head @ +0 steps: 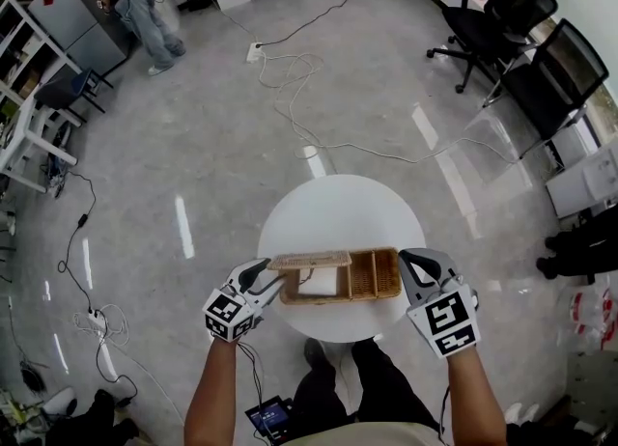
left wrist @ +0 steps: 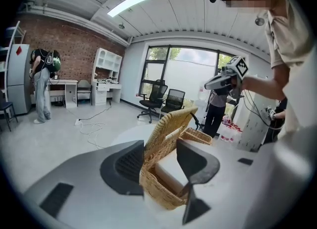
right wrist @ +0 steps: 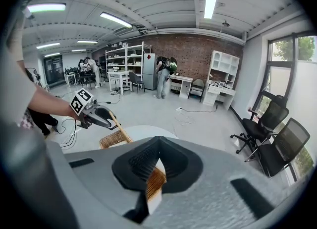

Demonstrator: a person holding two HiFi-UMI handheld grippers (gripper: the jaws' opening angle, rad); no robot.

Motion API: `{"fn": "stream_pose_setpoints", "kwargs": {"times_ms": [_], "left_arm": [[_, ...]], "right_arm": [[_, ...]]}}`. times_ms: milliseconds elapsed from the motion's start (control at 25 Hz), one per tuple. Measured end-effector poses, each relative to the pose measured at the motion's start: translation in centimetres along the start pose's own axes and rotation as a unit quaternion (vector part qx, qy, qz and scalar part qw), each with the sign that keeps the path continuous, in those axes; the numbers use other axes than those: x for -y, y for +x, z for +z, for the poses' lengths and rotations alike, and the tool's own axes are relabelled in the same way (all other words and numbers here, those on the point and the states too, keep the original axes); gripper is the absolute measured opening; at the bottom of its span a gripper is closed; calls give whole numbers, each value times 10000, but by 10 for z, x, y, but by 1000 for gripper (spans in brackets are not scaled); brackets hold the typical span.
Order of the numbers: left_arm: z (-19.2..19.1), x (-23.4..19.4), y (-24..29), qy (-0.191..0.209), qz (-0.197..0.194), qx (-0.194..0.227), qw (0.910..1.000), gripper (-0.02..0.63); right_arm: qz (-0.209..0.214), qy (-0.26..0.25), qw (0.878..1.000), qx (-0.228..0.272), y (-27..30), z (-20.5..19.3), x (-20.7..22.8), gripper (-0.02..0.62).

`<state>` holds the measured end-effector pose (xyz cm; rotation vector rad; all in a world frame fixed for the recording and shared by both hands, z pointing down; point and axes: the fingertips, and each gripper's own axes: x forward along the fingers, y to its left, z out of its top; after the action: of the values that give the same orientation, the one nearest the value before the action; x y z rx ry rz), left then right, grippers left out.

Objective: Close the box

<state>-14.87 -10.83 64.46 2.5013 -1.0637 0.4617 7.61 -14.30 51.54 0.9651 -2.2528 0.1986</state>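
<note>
A wicker box (head: 372, 275) lies along the near edge of the round white table (head: 338, 208). Its lid (head: 309, 261) stands tilted half-up over the left half, where a white block (left wrist: 171, 171) rests inside. My left gripper (head: 266, 280) is open at the box's left end. In the left gripper view its jaws (left wrist: 161, 161) stand either side of the raised lid (left wrist: 171, 129) and the box wall (left wrist: 158, 193). My right gripper (head: 413, 263) is at the box's right end, shut. In the right gripper view only a sliver of wicker (right wrist: 156, 181) shows past its jaws (right wrist: 158, 166).
Black office chairs (head: 502, 10) stand at the far right and a white cabinet (head: 589, 179) at the right edge. Cables (head: 290, 77) trail across the floor beyond the table. A person (head: 145, 0) stands far off at the upper left, beside shelving.
</note>
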Motion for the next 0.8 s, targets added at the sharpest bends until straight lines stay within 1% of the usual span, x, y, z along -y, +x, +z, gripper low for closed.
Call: {"fn": "stream_pose_setpoints", "kwargs": {"times_ms": [240, 480, 600, 680, 800], "left_arm": [[-10, 17, -10, 111, -95, -381, 9992, 198], [-24, 34, -20, 331, -169, -845, 9957, 199], [-32, 39, -26, 567, -192, -1092, 9922, 199], [-35, 43, -31, 725, -197, -1152, 9905, 199], [-28, 54, -38, 748, -208, -1144, 9904, 199]], "right_arm": [[-26, -18, 10000, 41, -14, 11, -7, -8], [-35, -55, 10000, 75, -26, 19, -16, -8], [-52, -64, 9999, 99, -33, 23, -19, -8], [-69, -72, 9999, 115, -39, 25, -21, -8], [-84, -85, 9998, 145, -49, 27, -22, -8]]}}
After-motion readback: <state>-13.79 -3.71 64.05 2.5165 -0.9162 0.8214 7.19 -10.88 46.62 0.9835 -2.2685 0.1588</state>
